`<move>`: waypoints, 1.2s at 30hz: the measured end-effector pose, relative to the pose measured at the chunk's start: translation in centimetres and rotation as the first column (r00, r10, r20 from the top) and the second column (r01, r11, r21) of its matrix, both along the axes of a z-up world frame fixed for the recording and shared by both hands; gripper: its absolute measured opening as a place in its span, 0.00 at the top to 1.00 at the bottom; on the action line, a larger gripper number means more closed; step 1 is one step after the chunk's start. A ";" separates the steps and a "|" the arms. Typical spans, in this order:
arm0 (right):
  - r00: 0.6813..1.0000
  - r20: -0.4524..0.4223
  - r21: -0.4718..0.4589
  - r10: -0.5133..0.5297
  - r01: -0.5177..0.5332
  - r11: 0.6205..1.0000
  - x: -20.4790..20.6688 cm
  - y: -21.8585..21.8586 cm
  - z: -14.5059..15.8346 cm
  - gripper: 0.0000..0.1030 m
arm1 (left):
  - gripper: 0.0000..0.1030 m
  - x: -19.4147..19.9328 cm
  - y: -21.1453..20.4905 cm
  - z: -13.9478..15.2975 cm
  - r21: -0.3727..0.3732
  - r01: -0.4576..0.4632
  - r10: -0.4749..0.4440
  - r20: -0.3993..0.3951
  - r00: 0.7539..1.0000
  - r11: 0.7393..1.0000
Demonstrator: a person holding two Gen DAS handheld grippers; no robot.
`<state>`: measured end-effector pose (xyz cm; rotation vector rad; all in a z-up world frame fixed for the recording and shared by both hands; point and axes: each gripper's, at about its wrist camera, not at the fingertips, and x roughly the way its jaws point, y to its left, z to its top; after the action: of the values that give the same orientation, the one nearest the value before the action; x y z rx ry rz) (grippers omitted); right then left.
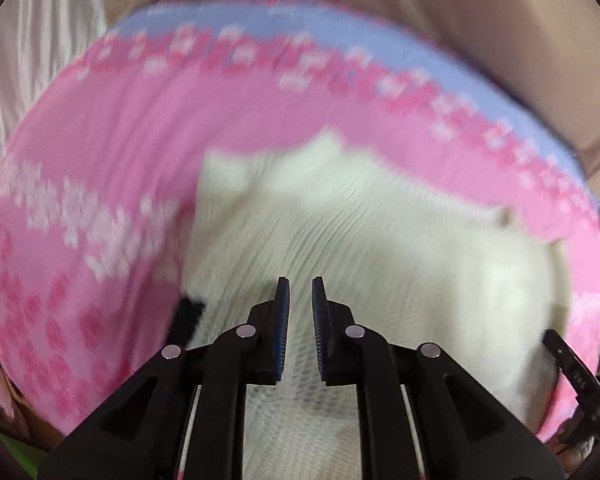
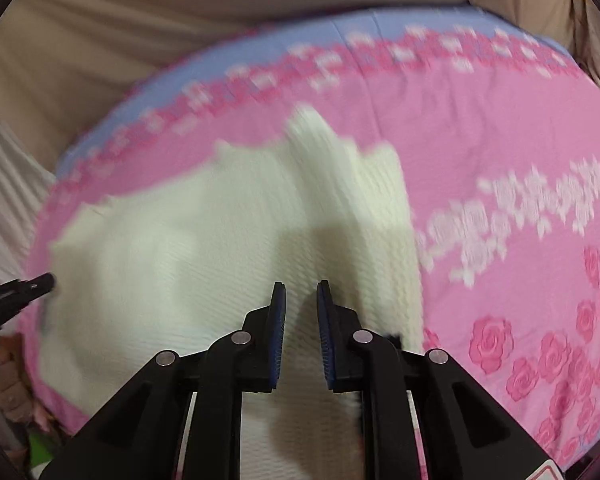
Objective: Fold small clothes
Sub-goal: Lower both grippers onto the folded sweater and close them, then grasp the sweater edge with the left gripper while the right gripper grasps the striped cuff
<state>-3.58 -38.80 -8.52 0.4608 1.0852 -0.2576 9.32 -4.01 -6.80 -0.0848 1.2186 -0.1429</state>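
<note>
i'm looking down both wrist cams at the cream garment (image 1: 364,240), a small ribbed knit lying on the pink rose-print bedspread (image 1: 112,128). both views are motion-blurred, so fine detail is weak.

left gripper (image 1: 300,292): jaws are nearly together with a narrow slit showing between the blue pads. it's hovering over the near edge of the knit. fabric is visible under and behind the fingers, but i can't confirm any of it is pinched, so i'm reading it as clenched with grasp unconfirmed.

right gripper (image 2: 301,294): same picture, jaws drawn close and sitting over the near-right part of the garment, close to its right edge. i'm not seeing cloth lifted between the pads here either.

in the right cam i'm seeing the other gripper's tip poking in at the garment's far-left edge, so the two tools are standing well apart across the piece.

progress, my judgement: the garment is lying mostly spread, with some rumpling at the far edge, and no clean fold line is showing. i'm calling this the very start of the first fold. the corner grab may or may not be seated. all the folding and any stacking are remaining.
</note>
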 end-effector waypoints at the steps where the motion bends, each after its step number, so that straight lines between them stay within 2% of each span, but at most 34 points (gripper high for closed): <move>1: 1.000 0.013 0.029 -0.024 0.024 0.999 -0.5 -0.5 0.4 0.96 | 0.89 0.0 0.4 -1.1 0.003 -0.024 0.024 -0.028 0.999 1.000; 2: 0.999 0.036 0.037 -0.038 0.037 0.999 -0.9 -0.7 1.5 0.95 | 0.89 -0.1 0.8 -1.1 -0.015 -0.034 0.033 -0.020 0.999 0.999; 5: 0.996 0.090 0.003 -0.007 0.006 1.000 -1.8 -0.3 3.6 0.91 | 0.89 -0.3 1.1 -0.2 -0.008 -0.027 0.027 -0.002 1.000 1.000; 7: 1.000 0.021 -0.048 0.016 -0.015 0.999 -1.8 -0.2 1.9 0.92 | 0.89 -0.4 1.2 -0.3 -0.011 -0.031 0.031 -0.014 0.999 0.999; 8: 1.000 -0.015 -0.058 0.012 -0.013 0.998 -1.8 -0.3 0.8 0.95 | 0.89 -0.5 1.3 -0.3 -0.020 -0.035 0.034 -0.018 0.999 0.999; 9: 1.000 -0.007 -0.045 -0.006 0.006 0.999 -2.2 -0.5 0.7 1.00 | 0.89 -0.5 1.3 -0.3 -0.025 -0.038 0.037 -0.021 0.999 0.999; 11: 1.000 0.027 -0.025 -0.012 0.013 1.000 -2.6 0.2 2.3 0.95 | 0.89 -1.1 1.7 0.4 -0.030 -0.036 0.036 -0.021 0.999 0.999; 12: 0.999 0.054 -0.031 0.005 -0.004 1.000 -2.8 1.0 3.5 0.93 | 0.89 -1.5 1.9 0.7 -0.030 -0.036 0.035 -0.015 0.999 0.999; 15: 0.983 0.115 -0.076 0.142 -0.134 0.988 -2.3 5.3 6.9 0.93 | 0.89 -2.6 2.5 1.3 -0.001 -0.031 0.031 0.000 1.000 1.000; 17: 0.967 0.124 -0.058 0.222 -0.216 0.975 -1.2 8.0 7.2 0.93 | 0.89 -3.0 2.6 1.6 0.024 -0.026 0.026 0.002 1.000 0.999; 21: 0.922 0.098 -0.050 0.374 -0.371 0.927 1.2 14.4 6.2 0.93 | 0.88 -3.9 3.2 2.0 0.070 -0.024 0.023 0.018 1.000 0.997; 24: 0.894 0.049 -0.055 0.446 -0.444 0.894 2.6 17.6 4.1 0.93 | 0.87 -4.4 4.3 2.0 0.073 -0.038 0.037 0.016 0.999 0.997; 26: 0.883 -0.014 -0.059 0.470 -0.470 0.881 3.5 18.8 1.8 0.93 | 0.87 -4.5 5.0 1.8 0.071 -0.046 0.045 0.013 0.999 0.996; 28: 0.885 -0.041 -0.060 0.464 -0.466 0.883 4.0 19.1 0.8 0.93 | 0.87 -4.8 5.8 1.6 0.070 -0.056 0.056 0.007 0.998 0.996; 30: 0.892 -0.030 -0.046 0.451 -0.451 0.891 4.0 19.3 1.7 0.93 | 0.86 -4.8 7.1 1.6 0.063 -0.074 0.074 0.001 0.997 0.995; 33: 0.900 0.021 -0.042 0.435 -0.434 0.900 3.9 19.3 3.6 0.93 | 0.77 -4.6 9.7 1.6 0.026 -0.125 0.125 0.001 0.992 0.992; 36: 0.898 -0.033 -0.060 0.438 -0.439 0.896 4.8 19.8 2.0 0.93 | 0.76 -4.1 11.6 1.4 -0.023 -0.165 0.165 -0.019 0.986 0.986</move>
<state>1.21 -18.98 -6.51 0.1437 1.1652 0.1030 5.21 7.58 -5.38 -0.2077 1.2213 -0.0125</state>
